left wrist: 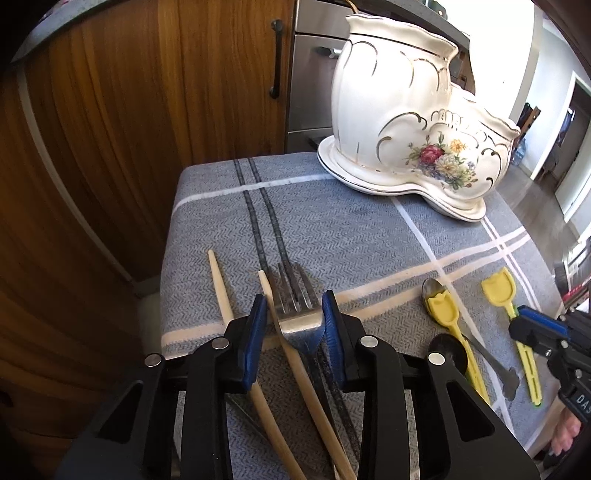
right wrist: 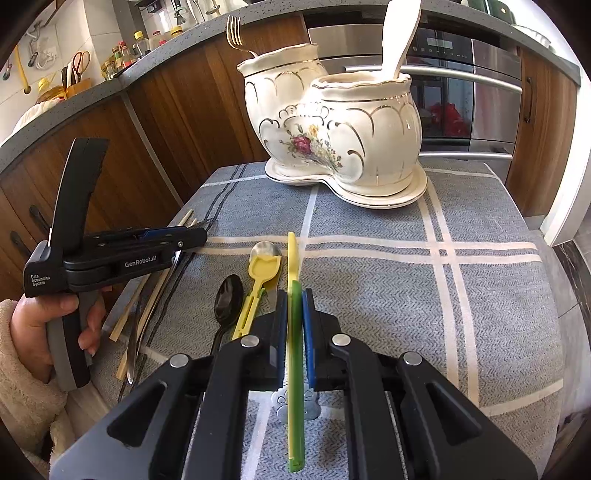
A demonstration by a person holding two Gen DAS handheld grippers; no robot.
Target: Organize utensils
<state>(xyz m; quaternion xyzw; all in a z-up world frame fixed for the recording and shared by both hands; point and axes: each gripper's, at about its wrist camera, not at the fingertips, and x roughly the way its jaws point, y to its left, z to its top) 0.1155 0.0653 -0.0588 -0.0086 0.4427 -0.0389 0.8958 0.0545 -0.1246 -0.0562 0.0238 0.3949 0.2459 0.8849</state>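
Observation:
A white two-pot ceramic utensil holder [left wrist: 413, 122] [right wrist: 332, 129] stands at the far end of the grey cloth; it holds a gold fork [right wrist: 234, 31] and a white spoon [right wrist: 400, 33]. My left gripper [left wrist: 295, 314] is open, its jaws either side of a steel fork [left wrist: 297, 310] and a wooden chopstick [left wrist: 291, 354]; another chopstick [left wrist: 221, 284] lies to the left. My right gripper [right wrist: 294, 310] is shut on a yellow-green plastic spoon [right wrist: 294, 332], held on edge. A second yellow spoon [right wrist: 260, 273] [left wrist: 443, 314], a steel spoon [right wrist: 266, 251] and a black spoon [right wrist: 227, 299] lie on the cloth.
The grey checked cloth [right wrist: 406, 280] covers a small table with edges on all sides. Wooden cabinets [left wrist: 110, 129] stand to the left and an oven [right wrist: 461, 92] behind. The person's left hand [right wrist: 44, 325] holds the left gripper at the table's left edge.

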